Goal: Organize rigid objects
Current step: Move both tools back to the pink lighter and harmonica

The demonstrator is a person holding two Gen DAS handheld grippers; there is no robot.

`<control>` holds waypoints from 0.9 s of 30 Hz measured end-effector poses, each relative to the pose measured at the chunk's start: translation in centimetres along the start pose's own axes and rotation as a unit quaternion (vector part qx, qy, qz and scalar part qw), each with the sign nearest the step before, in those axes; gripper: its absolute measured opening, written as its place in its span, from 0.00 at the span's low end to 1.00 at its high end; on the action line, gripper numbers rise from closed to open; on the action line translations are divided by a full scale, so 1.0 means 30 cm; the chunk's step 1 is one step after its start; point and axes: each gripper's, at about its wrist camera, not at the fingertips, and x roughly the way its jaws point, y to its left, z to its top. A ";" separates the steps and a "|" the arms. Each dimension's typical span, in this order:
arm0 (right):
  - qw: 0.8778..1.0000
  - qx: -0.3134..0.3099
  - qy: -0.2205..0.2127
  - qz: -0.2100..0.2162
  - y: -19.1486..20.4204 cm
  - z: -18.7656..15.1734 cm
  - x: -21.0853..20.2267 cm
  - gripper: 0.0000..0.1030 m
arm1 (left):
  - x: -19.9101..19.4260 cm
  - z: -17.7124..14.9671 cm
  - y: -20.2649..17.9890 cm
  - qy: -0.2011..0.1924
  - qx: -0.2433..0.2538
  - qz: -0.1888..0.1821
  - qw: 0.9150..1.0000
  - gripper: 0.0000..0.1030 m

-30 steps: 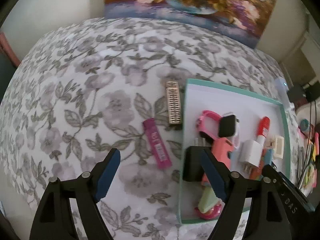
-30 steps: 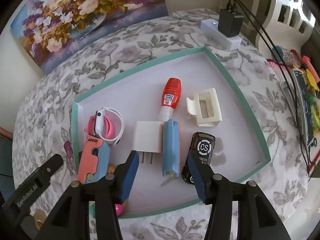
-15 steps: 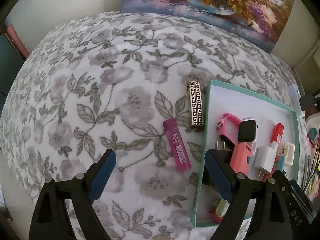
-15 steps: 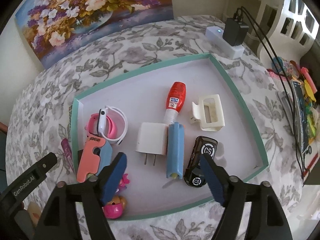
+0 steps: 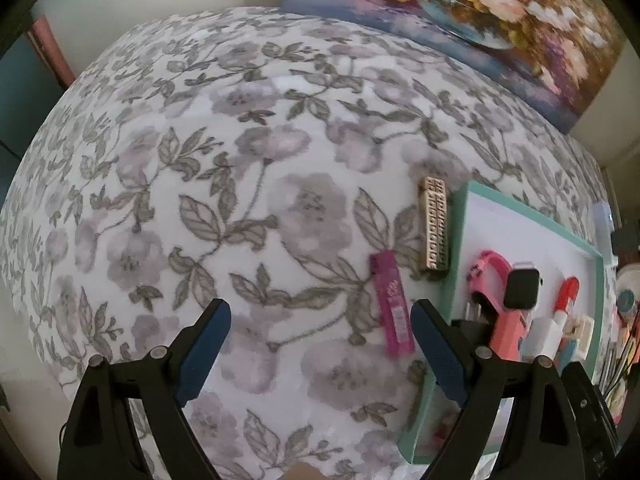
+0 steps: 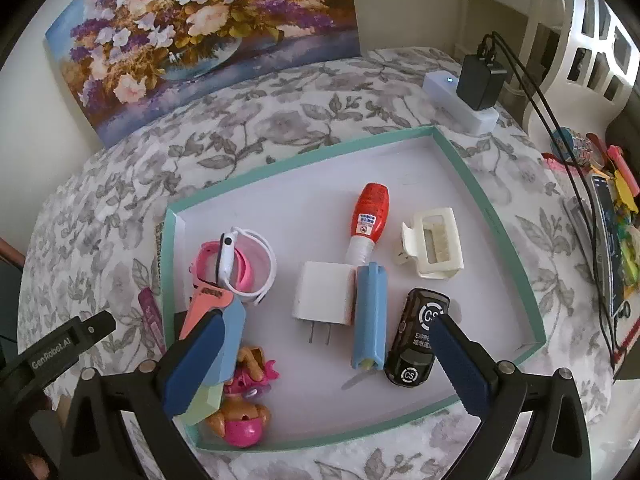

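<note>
A teal-rimmed tray [image 6: 320,156] holds a white charger [image 6: 324,296], a blue tube [image 6: 370,316], a black key fob [image 6: 418,336], a red-capped bottle [image 6: 370,216], a cream hair claw [image 6: 434,242], a pink watch [image 6: 236,264] and a pink doll [image 6: 244,400]. My right gripper [image 6: 328,326] hovers above the tray's near side. Its jaws are opening and grip nothing. On the cloth left of the tray [image 5: 458,248] lie a pink lighter [image 5: 392,304] and a gold patterned lighter [image 5: 434,228]. My left gripper [image 5: 318,316] is open and empty, with the pink lighter just inside its right finger.
A flower painting [image 6: 208,28] leans against the back wall. Behind the tray is a white power strip [image 6: 460,108] with a black adapter and cables. Colourful clutter [image 6: 612,208] fills the right edge. The left gripper's body [image 6: 68,348] shows at the lower left of the right wrist view.
The left gripper slid left off the tray's edge to over the floral cloth and spread a little. The right gripper's jaws spread wide, leaving the black key fob lying free in the tray.
</note>
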 end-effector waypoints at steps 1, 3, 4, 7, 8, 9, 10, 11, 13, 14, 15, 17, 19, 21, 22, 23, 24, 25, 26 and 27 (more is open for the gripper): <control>1.000 0.000 -0.002 0.001 0.004 0.001 -0.003 1.00 | 0.001 0.008 0.013 0.000 -0.006 -0.002 1.000 0.89; 1.000 0.001 -0.006 0.005 0.011 0.004 -0.008 1.00 | 0.003 0.023 0.034 0.000 -0.015 -0.003 1.000 0.89; 1.000 0.002 -0.008 0.008 0.016 0.005 -0.011 1.00 | 0.004 0.030 0.047 0.000 -0.021 -0.005 1.000 0.89; 1.000 0.000 -0.014 0.024 0.045 0.014 -0.018 1.00 | 0.003 0.047 0.074 -0.004 -0.031 -0.010 0.999 0.89; 0.999 -0.002 -0.016 0.027 0.055 0.016 -0.018 1.00 | 0.003 0.051 0.077 -0.004 -0.032 -0.012 0.999 0.89; 0.999 -0.005 -0.017 0.031 0.069 0.019 -0.017 1.00 | 0.003 0.057 0.080 -0.005 -0.033 -0.015 0.999 0.89; 0.999 -0.008 -0.017 0.035 0.084 0.022 -0.015 1.00 | 0.006 0.061 0.081 -0.005 -0.031 -0.018 0.999 0.89; 0.999 -0.010 -0.016 0.038 0.099 0.026 -0.011 1.00 | 0.010 0.065 0.080 -0.004 -0.030 -0.020 0.999 0.89; 0.999 -0.010 -0.013 0.041 0.125 0.034 -0.002 1.00 | 0.024 0.072 0.077 0.001 -0.025 -0.021 0.999 0.89; 0.999 -0.013 -0.011 0.042 0.141 0.038 0.003 1.00 | 0.037 0.074 0.073 0.005 -0.023 -0.021 1.000 0.89; 0.999 -0.018 -0.011 0.043 0.158 0.041 0.008 1.00 | 0.052 0.077 0.069 0.011 -0.020 -0.020 1.000 0.89; 0.999 -0.029 -0.008 0.042 0.195 0.048 0.020 1.00 | 0.076 0.078 0.063 0.021 -0.016 -0.020 0.999 0.89; 0.999 -0.035 -0.007 0.041 0.222 0.057 0.032 1.00 | 0.099 0.082 0.059 0.032 -0.015 -0.025 0.999 0.89; 0.999 -0.037 -0.007 0.036 0.246 0.072 0.044 1.00 | 0.111 0.088 0.060 0.035 -0.016 -0.026 0.999 0.89; 0.999 -0.039 -0.007 0.033 0.256 0.079 0.049 1.00 | 0.114 0.093 0.062 0.035 -0.017 -0.026 0.999 0.89; 0.999 -0.040 -0.006 0.032 0.268 0.086 0.056 1.00 | 0.117 0.099 0.064 0.035 -0.018 -0.027 0.999 0.89; 0.999 -0.043 -0.006 0.032 0.278 0.091 0.062 1.00 | 0.118 0.100 0.067 0.035 -0.019 -0.027 0.999 0.89; 0.998 -0.046 -0.005 0.030 0.286 0.096 0.067 1.00 | 0.120 0.105 0.071 0.035 -0.020 -0.028 0.999 0.89; 0.998 -0.048 -0.005 0.027 0.291 0.101 0.071 1.00 | 0.120 0.109 0.073 0.034 -0.022 -0.028 0.999 0.89; 0.998 -0.051 -0.005 0.022 0.298 0.106 0.077 1.00 | 0.120 0.114 0.077 0.033 -0.022 -0.027 0.999 0.89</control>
